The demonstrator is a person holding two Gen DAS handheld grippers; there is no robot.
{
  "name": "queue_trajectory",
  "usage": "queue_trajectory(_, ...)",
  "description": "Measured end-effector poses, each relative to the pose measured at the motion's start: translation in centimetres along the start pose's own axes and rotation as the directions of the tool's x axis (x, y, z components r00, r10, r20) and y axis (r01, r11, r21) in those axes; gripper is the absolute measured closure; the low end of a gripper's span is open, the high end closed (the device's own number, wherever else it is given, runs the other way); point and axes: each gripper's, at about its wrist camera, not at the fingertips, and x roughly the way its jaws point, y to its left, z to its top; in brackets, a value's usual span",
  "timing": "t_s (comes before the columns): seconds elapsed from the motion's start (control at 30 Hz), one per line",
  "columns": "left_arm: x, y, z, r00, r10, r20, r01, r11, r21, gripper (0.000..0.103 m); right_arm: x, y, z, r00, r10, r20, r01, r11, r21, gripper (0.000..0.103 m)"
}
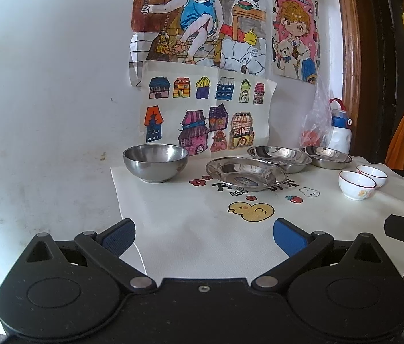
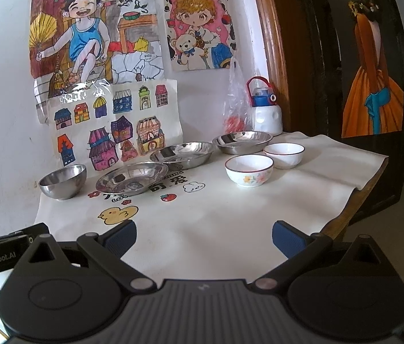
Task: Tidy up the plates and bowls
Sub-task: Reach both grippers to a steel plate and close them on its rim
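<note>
On the white printed cloth stand a steel bowl at the left, three steel plates in a row toward the right, and two white ceramic bowls. The right wrist view shows the same set: steel bowl, plates, ceramic bowls. My left gripper is open above the cloth's near edge, well short of the dishes. My right gripper is open too, holding nothing.
A white and blue water bottle and a clear plastic bag stand at the back right against the wall. Children's drawings hang behind the dishes. A dark door is to the right. The table edge runs along the right.
</note>
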Motion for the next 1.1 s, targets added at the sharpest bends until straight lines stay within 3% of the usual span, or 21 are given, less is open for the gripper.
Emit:
queue_trajectory(0.23, 0.9, -0.3, 0.8, 1.000, 0.005, -0.007, -0.005, 1.000, 0.011, 0.001, 1.4, -0.7, 0.9, 0.999, -0.021, 0.034, 0.022, 0.999, -0.031, 0.000)
queue_trajectory(0.33, 1.9, -0.3, 2.0, 1.000, -0.006, -0.009, 0.006, 1.000, 0.014, 0.001, 2.5, -2.0, 2.4, 0.998, 0.035, 0.050, -0.033, 0.999, -0.041, 0.000)
queue_trajectory(0.67, 9.7, -1.7, 10.8, 0.985, -0.162, -0.067, 0.166, 0.984, 0.071, 0.001, 11.0, -6.8, 10.9, 0.981, 0.169, -0.092, -0.181, 0.974, -0.138, 0.000)
queue_trajectory(0.97, 19.4, -8.2, 17.4, 0.965, -0.246, -0.094, 0.256, 0.959, 0.122, 0.001, 20.7, -12.9, 16.6, 0.980, 0.143, -0.139, -0.161, 0.978, -0.133, 0.000)
queue_trajectory(1.1, 25.0, -12.7, 19.1, 0.937, -0.318, -0.145, 0.340, 0.924, 0.175, 0.001, 25.9, -15.8, 17.7, 0.975, 0.107, -0.196, -0.128, 0.987, -0.100, 0.000)
